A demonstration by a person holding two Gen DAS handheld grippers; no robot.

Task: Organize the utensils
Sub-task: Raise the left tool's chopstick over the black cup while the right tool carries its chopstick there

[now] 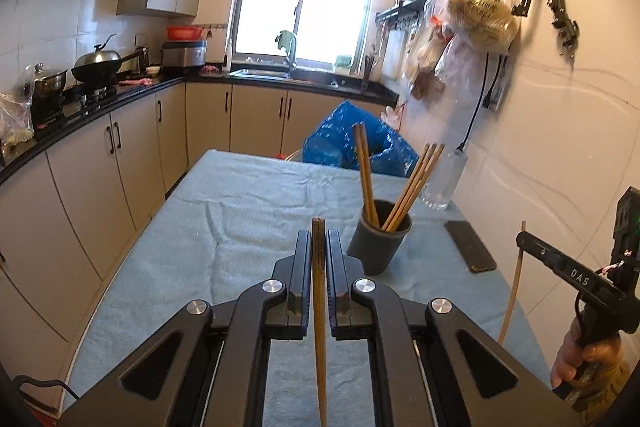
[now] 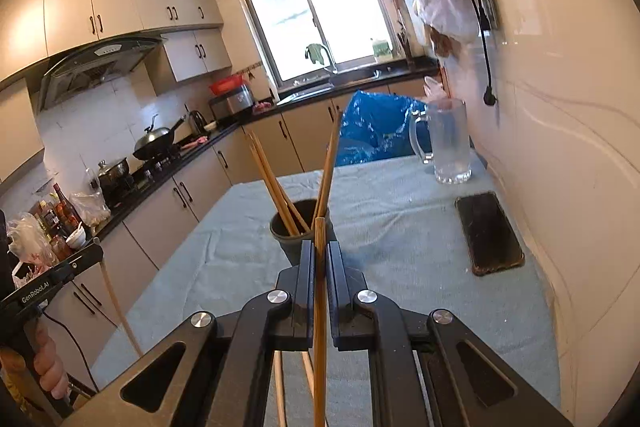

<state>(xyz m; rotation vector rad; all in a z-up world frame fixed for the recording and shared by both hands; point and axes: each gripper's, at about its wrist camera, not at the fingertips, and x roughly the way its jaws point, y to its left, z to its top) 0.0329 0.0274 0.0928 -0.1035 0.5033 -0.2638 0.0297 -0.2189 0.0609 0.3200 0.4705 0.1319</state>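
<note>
A dark grey cup [image 1: 378, 243] stands on the cloth-covered table [image 1: 240, 219] and holds several wooden chopsticks [image 1: 366, 179]. My left gripper [image 1: 319, 239] is shut on one chopstick [image 1: 319, 307], held above the table just left of the cup. My right gripper [image 2: 319, 251] is shut on another chopstick [image 2: 320, 307], right in front of the cup [image 2: 298, 231], with chopsticks [image 2: 276, 183] leaning out of it. The right gripper also shows at the right edge of the left wrist view [image 1: 524, 239], and the left gripper at the left edge of the right wrist view [image 2: 94, 247].
A black phone [image 2: 488, 233] lies on the table near the wall. A glass mug [image 2: 448, 143] stands at the far right corner, a blue bag [image 2: 372, 131] behind the table. More chopsticks [image 2: 280, 379] lie under my right gripper. Kitchen counters run along the left.
</note>
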